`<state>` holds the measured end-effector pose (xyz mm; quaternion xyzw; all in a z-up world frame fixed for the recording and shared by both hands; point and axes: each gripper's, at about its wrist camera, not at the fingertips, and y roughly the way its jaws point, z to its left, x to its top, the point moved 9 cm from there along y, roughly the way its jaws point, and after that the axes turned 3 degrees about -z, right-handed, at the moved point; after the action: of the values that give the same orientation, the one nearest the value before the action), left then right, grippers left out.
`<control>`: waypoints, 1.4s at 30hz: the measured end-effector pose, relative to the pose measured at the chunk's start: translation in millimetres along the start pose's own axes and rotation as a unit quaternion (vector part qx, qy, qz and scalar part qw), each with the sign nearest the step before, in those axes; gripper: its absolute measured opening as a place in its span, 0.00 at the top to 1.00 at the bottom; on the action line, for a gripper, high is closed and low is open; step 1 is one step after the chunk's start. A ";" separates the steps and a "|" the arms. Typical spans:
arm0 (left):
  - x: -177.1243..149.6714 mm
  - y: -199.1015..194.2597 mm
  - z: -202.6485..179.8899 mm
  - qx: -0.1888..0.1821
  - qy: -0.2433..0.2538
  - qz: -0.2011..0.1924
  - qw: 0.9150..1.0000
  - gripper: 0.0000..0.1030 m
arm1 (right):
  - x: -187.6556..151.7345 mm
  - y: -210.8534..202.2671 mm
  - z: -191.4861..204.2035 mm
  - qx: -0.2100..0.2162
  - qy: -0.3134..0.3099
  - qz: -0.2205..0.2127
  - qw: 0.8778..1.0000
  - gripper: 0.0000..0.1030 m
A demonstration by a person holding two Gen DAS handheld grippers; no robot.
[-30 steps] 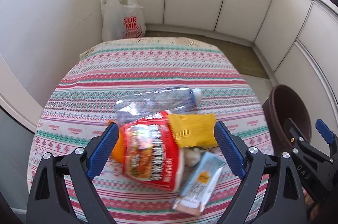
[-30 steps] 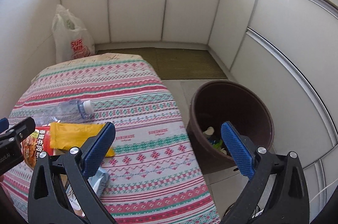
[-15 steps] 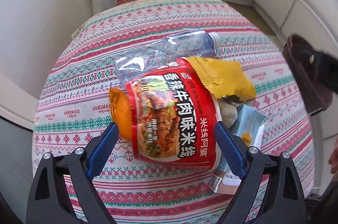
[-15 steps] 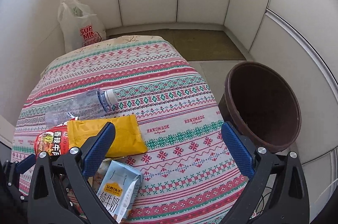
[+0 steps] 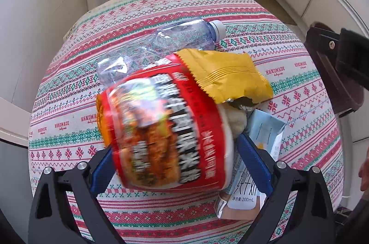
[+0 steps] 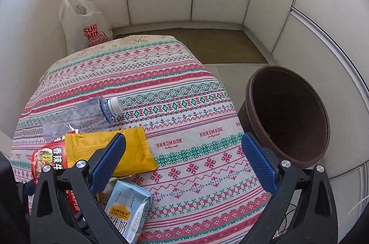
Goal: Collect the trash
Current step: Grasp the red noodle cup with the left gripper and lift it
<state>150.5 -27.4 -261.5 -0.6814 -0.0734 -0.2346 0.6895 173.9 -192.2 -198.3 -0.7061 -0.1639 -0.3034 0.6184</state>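
A red instant-noodle cup (image 5: 166,133) lies on its side on the striped tablecloth (image 5: 143,13), blurred, between the fingers of my left gripper (image 5: 175,149). The jaws are opening and stand wide; the pads flank the cup without a clear press. A yellow snack packet (image 5: 226,75) leans on the cup, a crushed clear bottle (image 5: 170,41) lies behind it, and a pale blue milk carton (image 5: 260,135) is at its right. My right gripper (image 6: 182,161) hangs open over the table, nothing between its fingers, with the packet (image 6: 136,151) and carton (image 6: 129,209) at its left finger.
A brown bin (image 6: 249,87) stands on the floor off the table's right edge. A white plastic bag (image 6: 85,27) sits in the far corner against white cabinets. An orange scrap (image 5: 101,119) lies left of the cup. A hand (image 5: 364,172) shows at the right edge.
My left gripper has come down onto the trash pile, so the noodle cup now fills the gap between its fingers. The right gripper tilted down and shifted slightly over the table.
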 end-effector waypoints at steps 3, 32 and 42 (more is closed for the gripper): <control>4.2 -2.4 1.8 -0.003 -0.006 -0.007 1.000 0.19 | -1.2 1.8 -0.5 -0.001 -0.003 0.003 1.000 0.07; 15.4 -113.5 136.4 0.008 -0.123 -0.132 0.984 0.21 | -31.5 2.6 111.8 0.074 -0.176 0.025 0.981 0.07; -0.6 -127.1 173.5 0.028 -0.146 -0.139 0.979 0.21 | -40.8 18.5 147.1 0.073 -0.178 0.051 0.980 0.11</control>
<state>134.1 146.7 -136.2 -0.6719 -0.2737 -0.2236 0.6509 187.3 -46.6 -245.8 -0.7092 -0.2570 -0.1279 0.6439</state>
